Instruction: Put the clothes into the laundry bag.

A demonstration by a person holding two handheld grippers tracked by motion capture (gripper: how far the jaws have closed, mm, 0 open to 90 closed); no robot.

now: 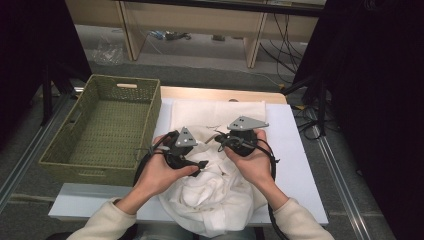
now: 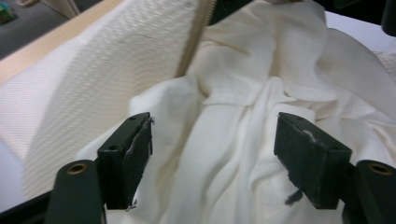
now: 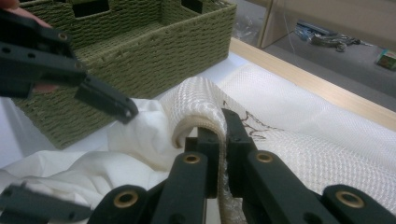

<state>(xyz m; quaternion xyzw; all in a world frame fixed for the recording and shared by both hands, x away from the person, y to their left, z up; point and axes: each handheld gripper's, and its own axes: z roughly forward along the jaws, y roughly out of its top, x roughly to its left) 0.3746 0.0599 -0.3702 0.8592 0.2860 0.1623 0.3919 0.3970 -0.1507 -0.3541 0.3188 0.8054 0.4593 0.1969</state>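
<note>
No brand, label or legible writing shows anywhere on the basket, the cloth or the grippers. One green woven basket (image 1: 102, 131) sits at nine o'clock, empty, hanging off the left edge of the white table (image 1: 295, 150) and touching the cloth's left border. Just beside it, toward the centre, the left gripper (image 1: 197, 164) hangs over the rumpled heap, its two jaws spread wide with nothing between them; in the left gripper view they straddle folds of the smooth cream cloth (image 2: 233, 140) without touching it. One waffle-textured cream cloth (image 1: 220, 112) lies flat toward twelve o'clock, reaching close to the table's wooden far edge. At centre right the right gripper (image 3: 223, 140) has its jaws pressed together on a raised fold of that textured cloth, a dark thread or drawstring trailing across the fabric just beyond. The bunched fabric spills over the near edge at six o'clock. Bare tabletop lies open from two to four o'clock, right of the right hand (image 1: 252, 162). Counted: two grippers, one basket, two textures of cream fabric.
</note>
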